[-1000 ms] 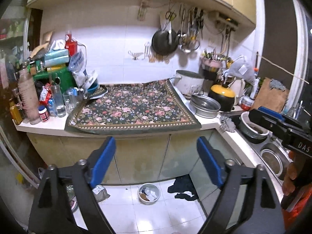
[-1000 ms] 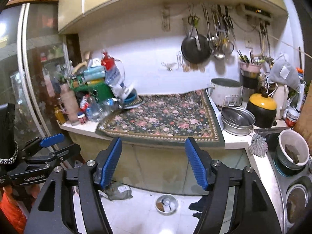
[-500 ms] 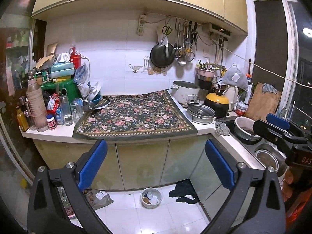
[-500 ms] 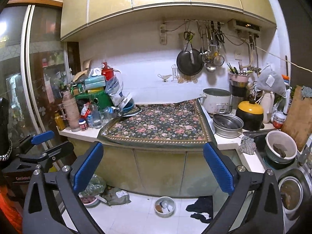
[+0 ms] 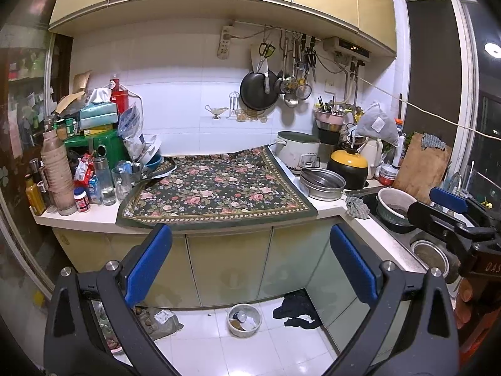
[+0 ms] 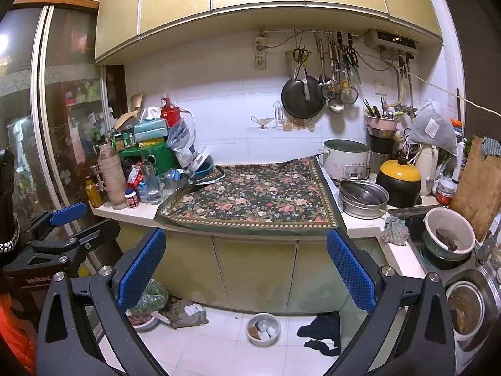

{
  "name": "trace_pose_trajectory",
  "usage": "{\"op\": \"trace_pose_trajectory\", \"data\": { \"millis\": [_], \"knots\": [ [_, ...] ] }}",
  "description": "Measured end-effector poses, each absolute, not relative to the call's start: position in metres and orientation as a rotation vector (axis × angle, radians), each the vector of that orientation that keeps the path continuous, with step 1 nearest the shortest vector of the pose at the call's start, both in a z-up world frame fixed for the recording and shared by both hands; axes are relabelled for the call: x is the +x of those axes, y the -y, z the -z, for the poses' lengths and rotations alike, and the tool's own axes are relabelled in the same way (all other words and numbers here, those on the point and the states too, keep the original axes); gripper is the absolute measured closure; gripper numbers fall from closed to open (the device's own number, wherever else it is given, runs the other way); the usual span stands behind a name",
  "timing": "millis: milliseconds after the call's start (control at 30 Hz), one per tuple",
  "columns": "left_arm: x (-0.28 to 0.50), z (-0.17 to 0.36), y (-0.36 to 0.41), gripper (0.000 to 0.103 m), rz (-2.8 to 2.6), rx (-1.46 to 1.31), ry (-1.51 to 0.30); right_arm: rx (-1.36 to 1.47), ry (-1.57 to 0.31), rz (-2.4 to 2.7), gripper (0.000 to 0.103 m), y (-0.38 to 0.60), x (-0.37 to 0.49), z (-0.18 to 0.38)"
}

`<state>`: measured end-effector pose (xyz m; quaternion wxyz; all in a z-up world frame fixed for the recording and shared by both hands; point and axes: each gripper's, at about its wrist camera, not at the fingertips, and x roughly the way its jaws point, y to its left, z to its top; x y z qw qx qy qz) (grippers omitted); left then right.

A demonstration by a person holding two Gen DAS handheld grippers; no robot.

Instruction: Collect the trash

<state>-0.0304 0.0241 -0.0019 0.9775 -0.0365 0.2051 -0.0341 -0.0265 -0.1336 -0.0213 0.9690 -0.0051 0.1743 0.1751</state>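
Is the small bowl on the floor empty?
No, the small bowl on the white floor tiles holds scraps, among them a small white container.

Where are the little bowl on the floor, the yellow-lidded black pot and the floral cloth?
bowl on the floor (image 5: 244, 319), left wrist view, on its inside.
yellow-lidded black pot (image 6: 399, 179), right wrist view, on the seam where lid meets body.
floral cloth (image 5: 216, 192), left wrist view, on its middle.
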Motion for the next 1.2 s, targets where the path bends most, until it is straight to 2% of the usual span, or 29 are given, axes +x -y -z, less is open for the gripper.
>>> {"op": "trace_pose_trajectory", "data": {
  "millis": [1200],
  "knots": [
    [-0.017,0.004,-0.018,0.001,0.109,-0.058,-0.429,0.016,-0.395,-0.361,0.001,0.130,-0.022,0.025]
  ]
}}
